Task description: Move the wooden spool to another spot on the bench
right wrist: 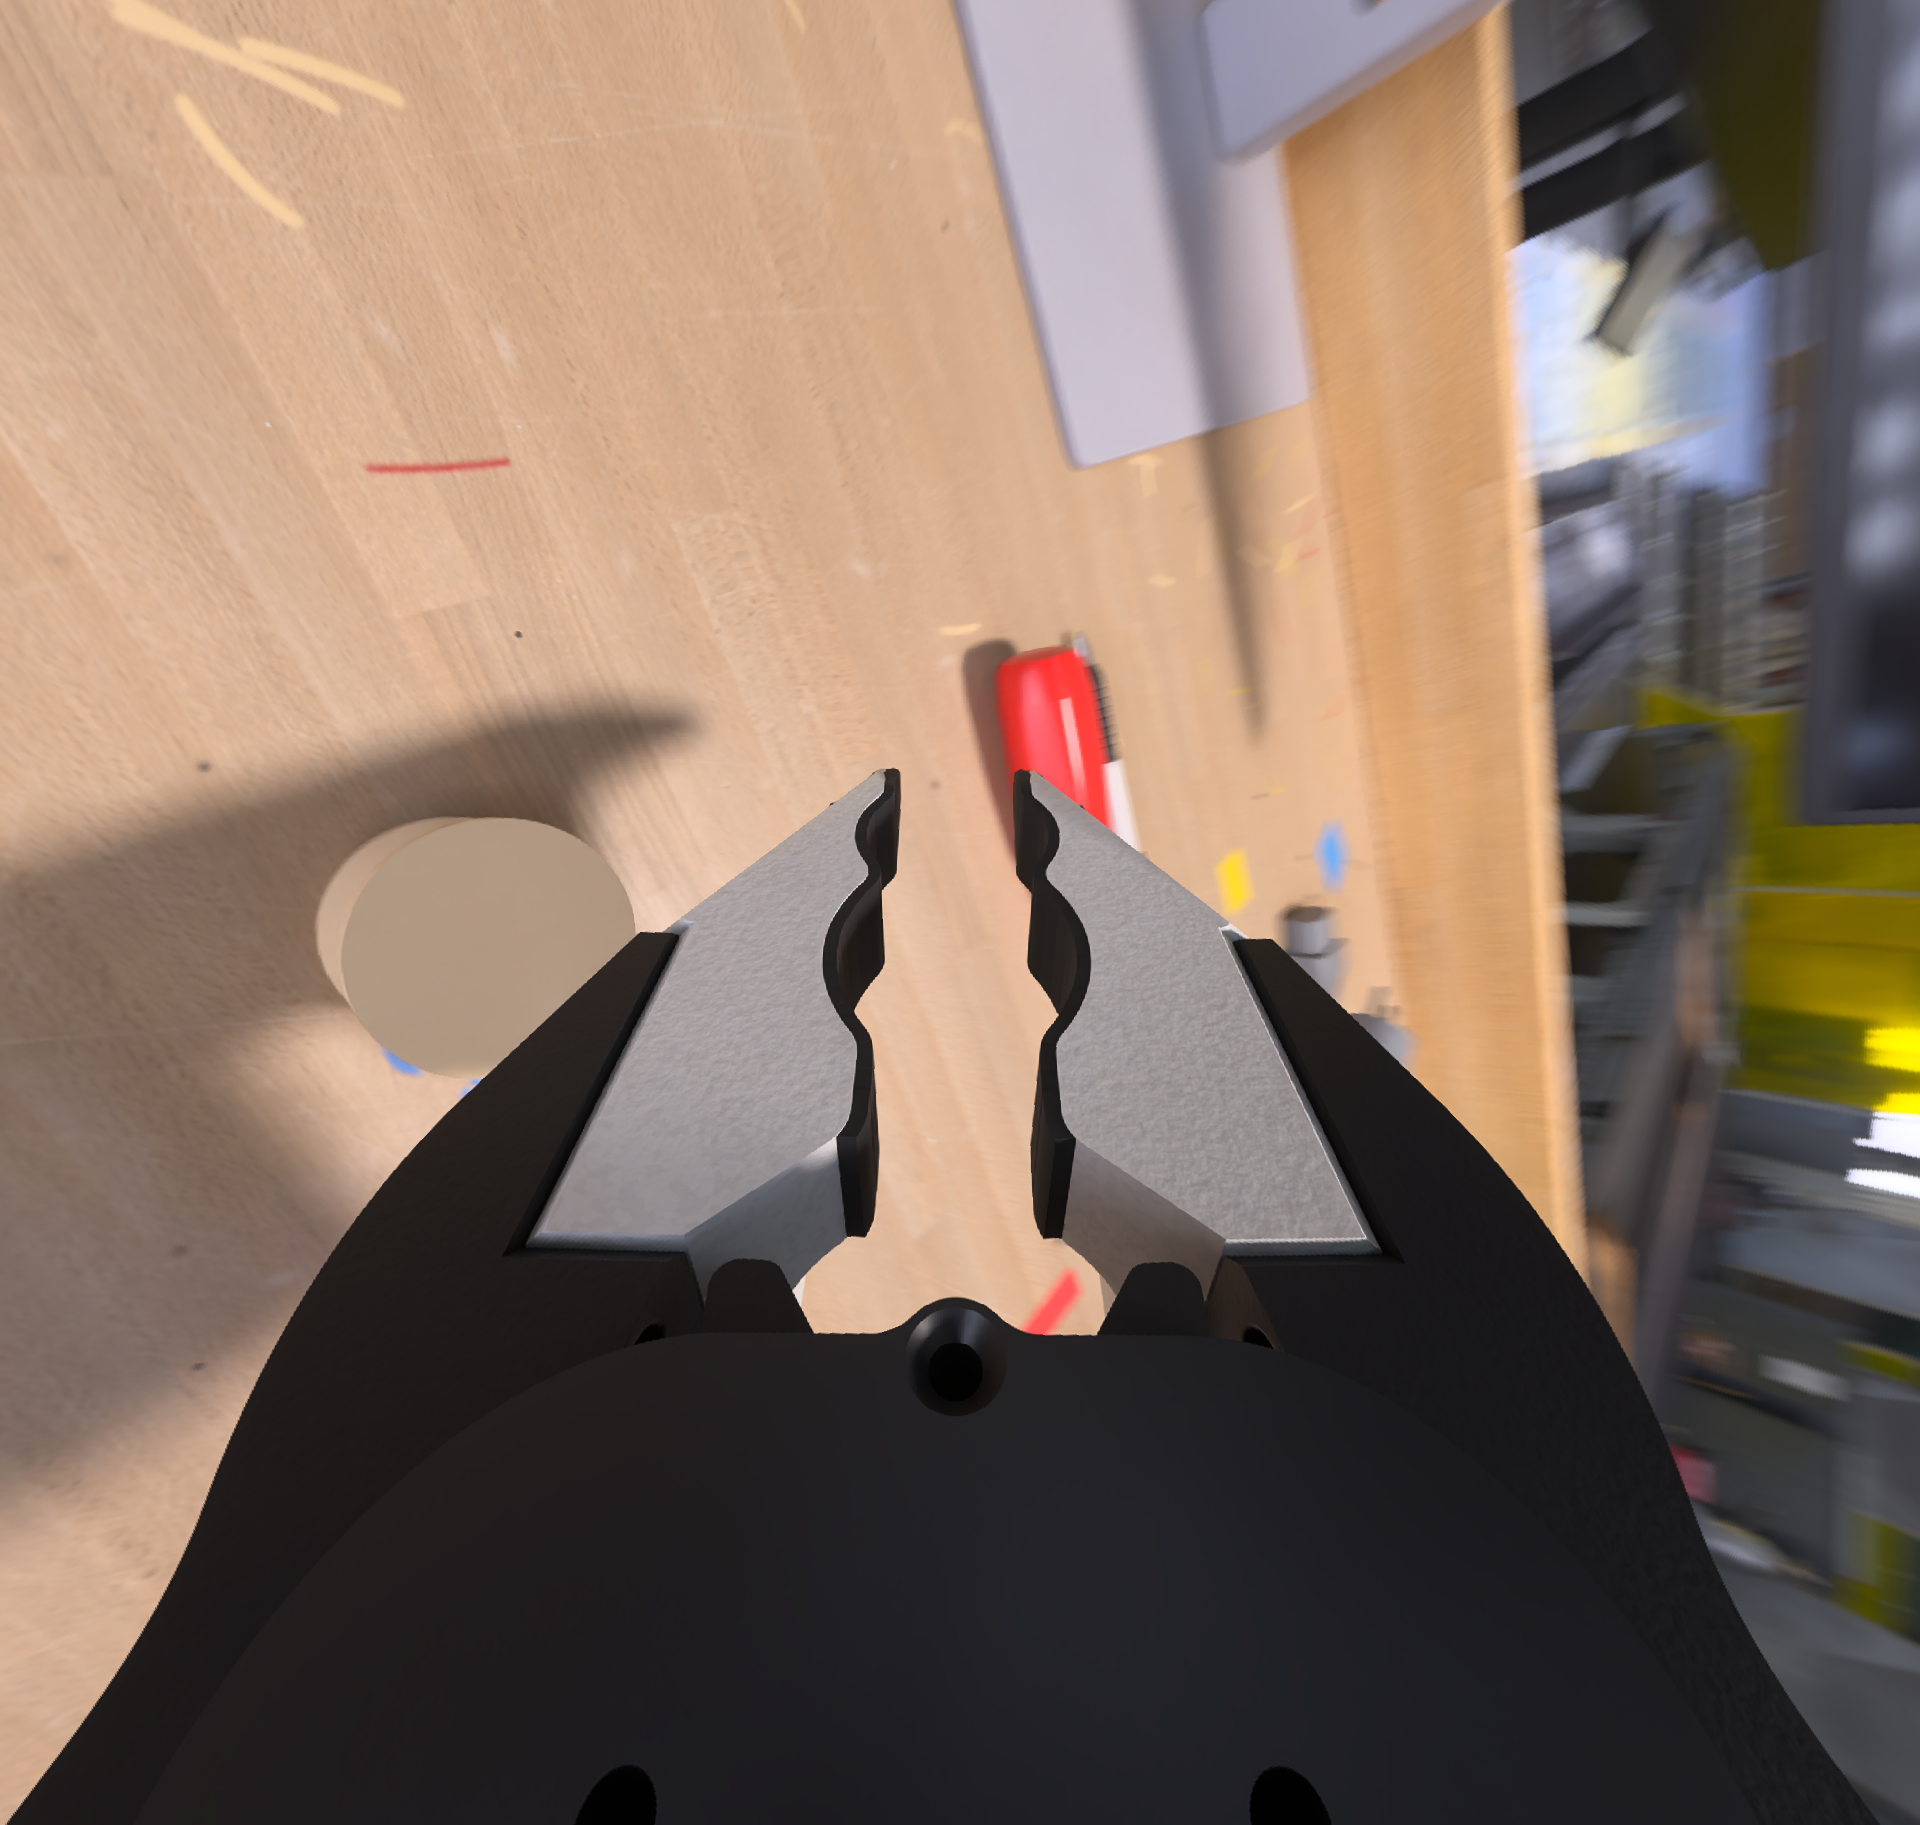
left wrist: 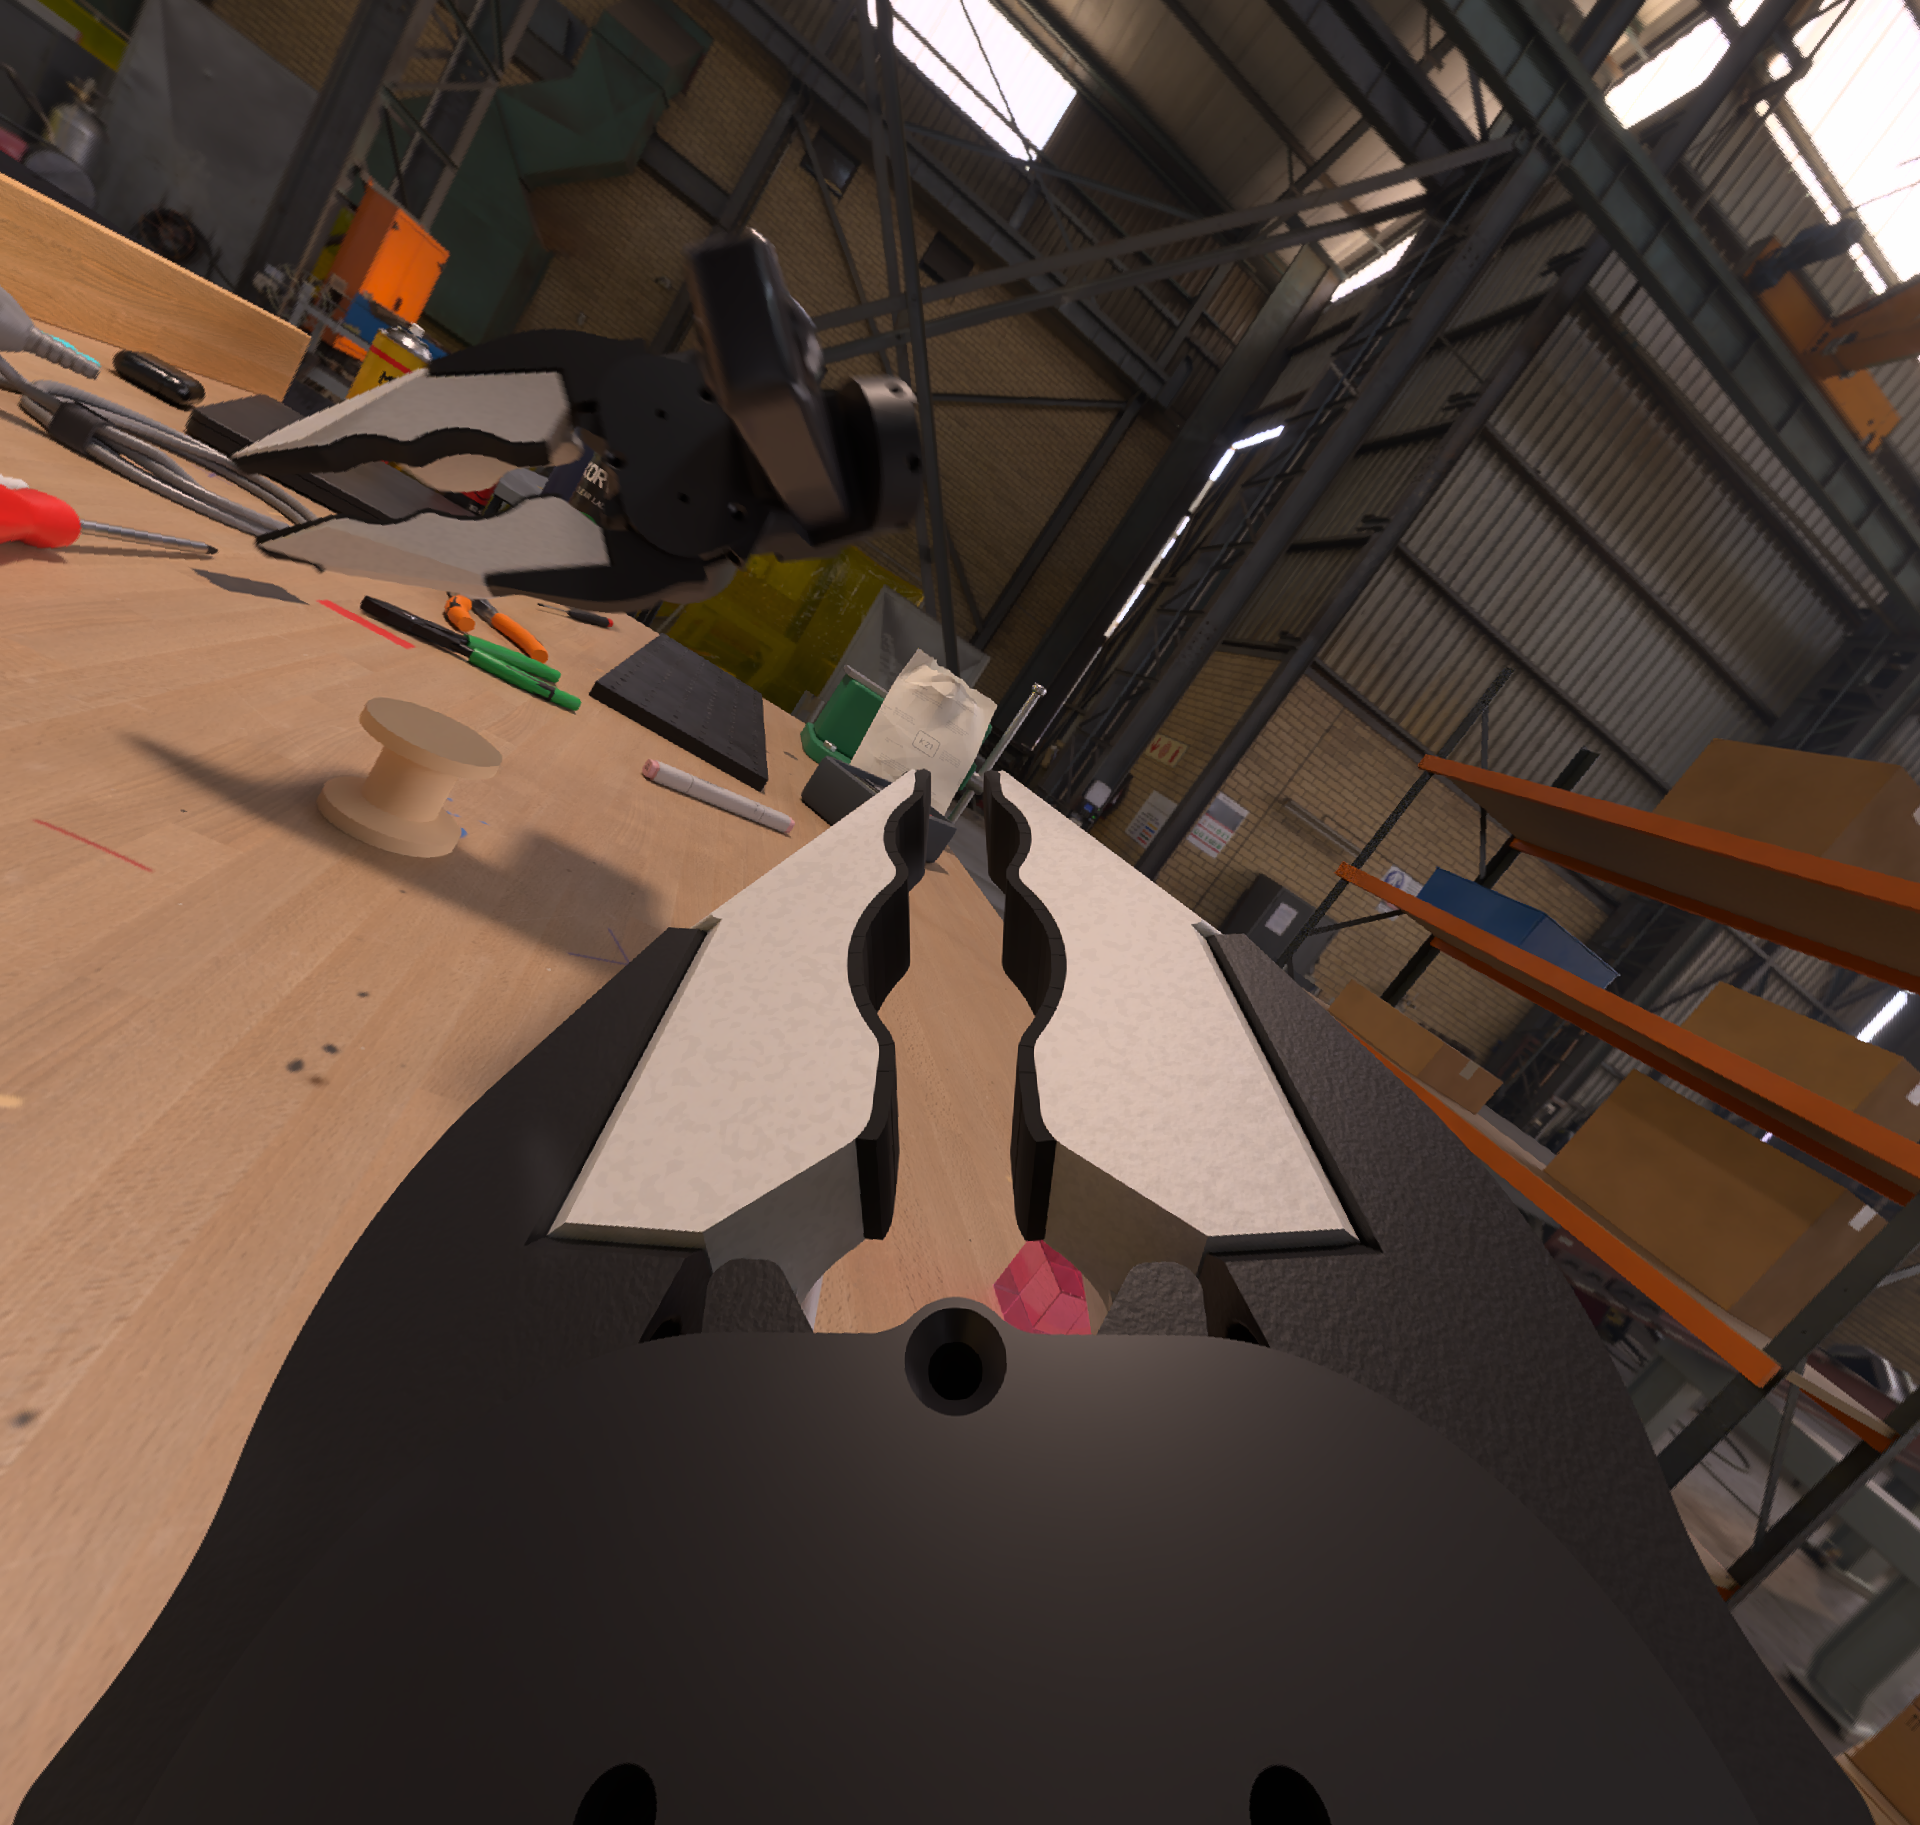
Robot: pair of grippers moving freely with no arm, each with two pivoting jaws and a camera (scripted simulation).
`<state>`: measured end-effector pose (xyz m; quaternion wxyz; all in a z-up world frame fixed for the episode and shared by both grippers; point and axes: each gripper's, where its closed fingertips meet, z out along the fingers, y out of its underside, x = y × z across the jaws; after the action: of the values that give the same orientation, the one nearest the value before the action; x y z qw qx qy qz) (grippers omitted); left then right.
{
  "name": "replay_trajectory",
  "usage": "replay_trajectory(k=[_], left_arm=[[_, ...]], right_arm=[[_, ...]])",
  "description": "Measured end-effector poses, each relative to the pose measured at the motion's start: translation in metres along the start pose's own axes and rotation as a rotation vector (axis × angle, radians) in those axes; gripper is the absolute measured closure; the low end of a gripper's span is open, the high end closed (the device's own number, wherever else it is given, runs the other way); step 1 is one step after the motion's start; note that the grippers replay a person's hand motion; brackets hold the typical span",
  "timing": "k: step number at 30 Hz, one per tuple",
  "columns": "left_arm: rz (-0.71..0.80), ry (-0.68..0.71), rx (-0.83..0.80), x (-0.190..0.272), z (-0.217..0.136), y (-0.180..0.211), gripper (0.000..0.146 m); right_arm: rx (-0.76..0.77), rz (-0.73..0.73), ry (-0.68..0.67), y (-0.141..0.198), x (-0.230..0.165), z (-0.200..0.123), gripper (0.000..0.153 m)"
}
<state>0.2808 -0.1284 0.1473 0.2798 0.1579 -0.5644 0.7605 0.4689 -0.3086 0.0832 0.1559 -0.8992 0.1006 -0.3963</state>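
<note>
A pale wooden spool (left wrist: 410, 778) stands upright on the wooden bench (left wrist: 208, 996), left of my left gripper (left wrist: 954, 783), which is open and empty. My right gripper (left wrist: 255, 502) hovers above and beyond the spool in the left wrist view, open and empty. In the right wrist view the spool (right wrist: 483, 944) is seen from above, lower left of my right gripper (right wrist: 956, 783), whose open fingers point at the bare bench beside it.
Left wrist view: green markers (left wrist: 520, 669), orange pliers (left wrist: 499, 624), a black slab (left wrist: 691, 721), a white marker (left wrist: 717, 795), a red-handled screwdriver (left wrist: 42, 520), grey cables (left wrist: 145, 445), a pink cube (left wrist: 1044, 1292). Right wrist view: a red-handled tool (right wrist: 1049, 726), a grey plate (right wrist: 1122, 196), the bench edge (right wrist: 1423, 528).
</note>
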Motion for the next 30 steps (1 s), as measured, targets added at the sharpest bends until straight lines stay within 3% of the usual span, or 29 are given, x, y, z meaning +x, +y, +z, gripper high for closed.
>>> replay_trajectory(k=[2, 5, 8, 11, 17, 22, 27, 30], left_arm=[[0.006, 0.001, 0.003, 0.001, 0.0, -0.001, 0.136], [0.012, 0.002, 0.016, 0.003, -0.002, -0.004, 0.136], [0.008, 0.006, 0.019, 0.003, -0.001, -0.004, 0.136], [0.007, 0.008, 0.01, 0.004, 0.0, -0.002, 0.136], [0.016, 0.004, 0.009, 0.004, 0.0, -0.002, 0.136], [0.017, 0.007, 0.009, 0.005, 0.001, -0.001, 0.136], [0.035, 0.025, 0.014, 0.008, -0.001, -0.003, 0.136], [0.051, 0.037, 0.018, 0.009, -0.002, -0.004, 0.136]], right_arm=[[0.032, -0.073, 0.055, -0.01, -0.006, -0.019, 0.129], [0.116, -0.05, -0.044, -0.023, -0.047, -0.053, 0.115], [0.178, -0.041, -0.112, -0.03, -0.08, -0.081, 0.115], [0.174, -0.011, -0.147, -0.026, -0.089, -0.09, 0.116], [0.085, 0.028, -0.35, 0.014, -0.091, -0.067, 0.111], [0.011, 0.083, -0.583, 0.044, -0.095, -0.034, 0.079], [0.013, 0.073, -0.71, 0.041, -0.094, -0.015, 0.064], [0.027, 0.062, -0.756, 0.033, -0.099, -0.012, 0.067]])
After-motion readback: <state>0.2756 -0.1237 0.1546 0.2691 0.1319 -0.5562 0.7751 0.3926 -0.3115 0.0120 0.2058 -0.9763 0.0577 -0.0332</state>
